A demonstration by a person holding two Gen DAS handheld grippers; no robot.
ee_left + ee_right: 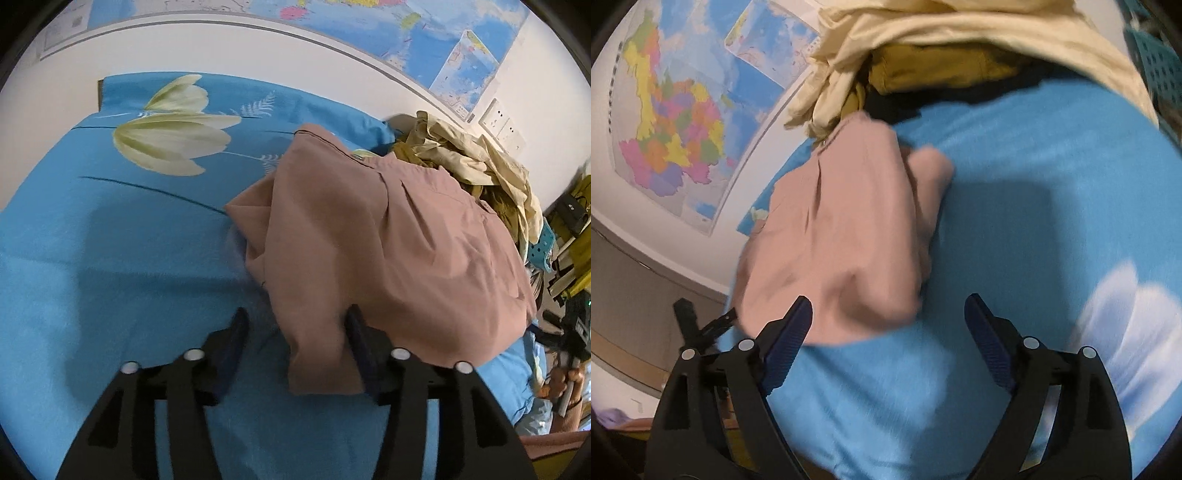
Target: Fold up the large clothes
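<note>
With both grippers, left (pixel 295 343) and right (pixel 888 314), standing open and holding nothing, the pink garment (pixel 373 240) sits bunched on the blue bedsheet (pixel 92 240) at twelve o'clock of them, so a careless pinch could catch sheet too.

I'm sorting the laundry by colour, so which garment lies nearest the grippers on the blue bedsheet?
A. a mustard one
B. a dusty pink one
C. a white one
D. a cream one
B: the dusty pink garment lies right at the left gripper, on the bedsheet; the cream garment and mustard one are piled behind it.
</note>
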